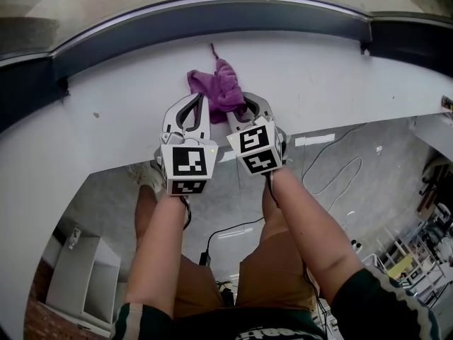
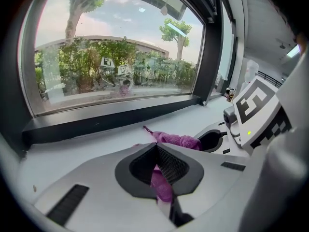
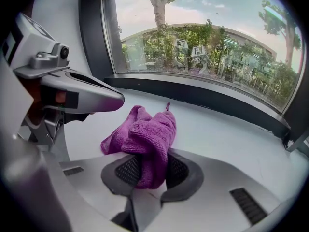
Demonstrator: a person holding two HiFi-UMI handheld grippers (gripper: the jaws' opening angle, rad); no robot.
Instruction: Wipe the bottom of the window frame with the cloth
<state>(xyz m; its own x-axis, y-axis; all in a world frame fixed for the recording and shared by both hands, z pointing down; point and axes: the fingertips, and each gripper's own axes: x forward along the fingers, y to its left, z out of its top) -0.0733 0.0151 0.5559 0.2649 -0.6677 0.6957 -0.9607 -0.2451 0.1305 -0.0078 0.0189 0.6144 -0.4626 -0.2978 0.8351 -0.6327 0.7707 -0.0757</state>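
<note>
The left gripper (image 1: 197,105) (image 2: 157,151) has its jaws closed tight on a thin fold of the purple cloth (image 1: 219,87) (image 2: 178,140) (image 3: 145,134), while the right gripper (image 1: 244,108) (image 3: 149,161) clamps a thicker bunch of the same cloth, its jaws held slightly apart by the bulk of the fabric. Both tools, each held by a person, sit side by side at the front edge of the white sill (image 1: 318,83) (image 2: 87,144) (image 3: 217,129), their jaw tips pointing toward the back edge.

The cloth lies crumpled in a heap on the sill, about midway along its length and between the front and back edges. Its near end is gathered into the two sets of jaws. A thin loop at its far end points toward the dark window frame (image 1: 212,27) (image 2: 120,117) (image 3: 217,98), whose bottom rail runs along the back edge of the sill. The cloth is clear of that rail, with bare white sill between them.

Beyond the glass (image 2: 111,57) (image 3: 203,42) stand trees, shrubs and a long low building, and faint reflections of the grippers' square markers show in the pane. From the head view, the person's bare forearms (image 1: 163,246) reach up to the grippers. Below the front edge of the sill, loose cables (image 1: 340,176) lie on a grey floor, and a white cabinet (image 1: 85,275) stands at the lower left.
</note>
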